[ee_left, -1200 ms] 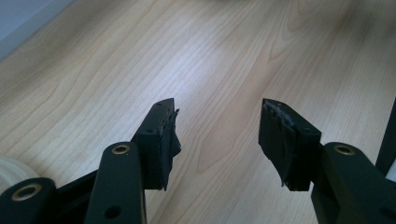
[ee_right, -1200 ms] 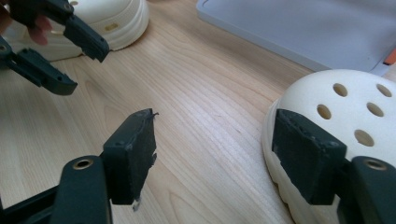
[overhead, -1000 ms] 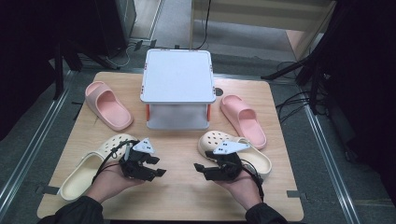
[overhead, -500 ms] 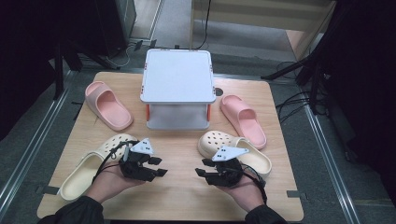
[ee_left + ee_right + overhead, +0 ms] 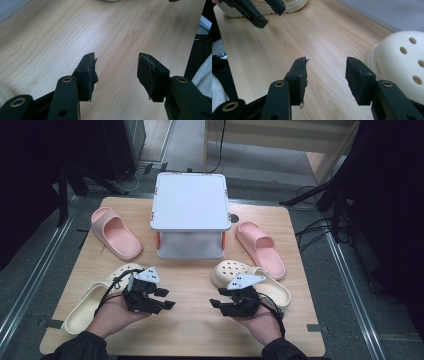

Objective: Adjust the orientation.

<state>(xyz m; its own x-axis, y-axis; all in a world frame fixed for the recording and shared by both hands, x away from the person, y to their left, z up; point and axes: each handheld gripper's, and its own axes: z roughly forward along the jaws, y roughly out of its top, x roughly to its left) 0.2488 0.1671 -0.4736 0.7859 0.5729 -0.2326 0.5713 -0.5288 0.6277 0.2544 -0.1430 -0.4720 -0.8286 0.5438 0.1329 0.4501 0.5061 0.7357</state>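
Cream perforated foam clogs: one [image 5: 252, 279] just behind right gripper [image 5: 216, 303], other [image 5: 97, 299] partly under left hand at table's front left. Left gripper [image 5: 167, 298] jaws apart, nothing between, having just widened slightly; right gripper jaws also apart and empty, just reopening a little. Both hover over bare wooden table [image 5: 195, 330], tips facing each other. Step, as judged: pre-grasp, no shoe taken. Next move likely calls for turning right gripper toward clog toe [image 5: 402, 55], then closing on rim.
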